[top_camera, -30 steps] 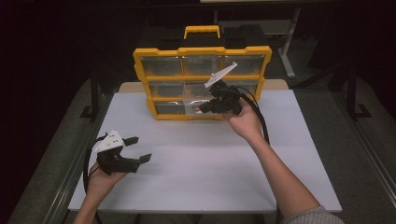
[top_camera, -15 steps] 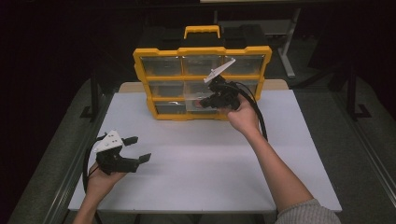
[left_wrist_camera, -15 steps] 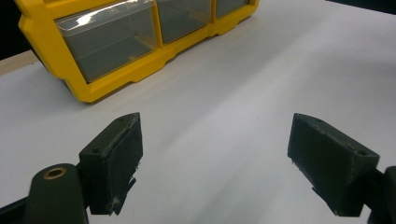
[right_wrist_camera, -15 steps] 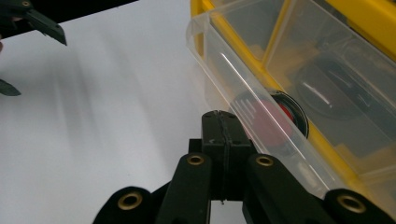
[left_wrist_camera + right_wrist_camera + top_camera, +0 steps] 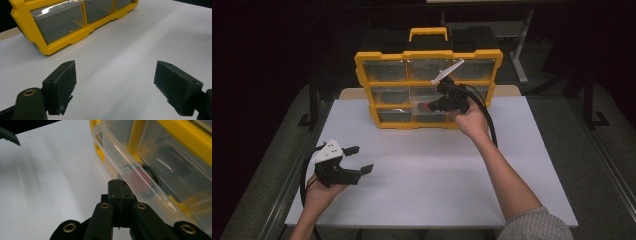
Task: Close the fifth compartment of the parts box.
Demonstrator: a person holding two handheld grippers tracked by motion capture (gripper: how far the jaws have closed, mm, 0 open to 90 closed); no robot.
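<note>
Pulling looks like the job: the right hand-held gripper point(image 5: 119, 185), jaws pinched together on the rim of a clear plastic drawer point(image 5: 130, 173) in the yellow-framed organiser point(image 5: 428, 90), mid-frame, should draw straight and level. The left hand-held gripper point(image 5: 115, 87) hovers wide open, empty, over the white worktop point(image 5: 422, 170).

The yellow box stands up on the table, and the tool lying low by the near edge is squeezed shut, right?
Not quite. That left tool is open: the left gripper view shows its jaws wide apart over bare table. The yellow box does stand upright.
</note>
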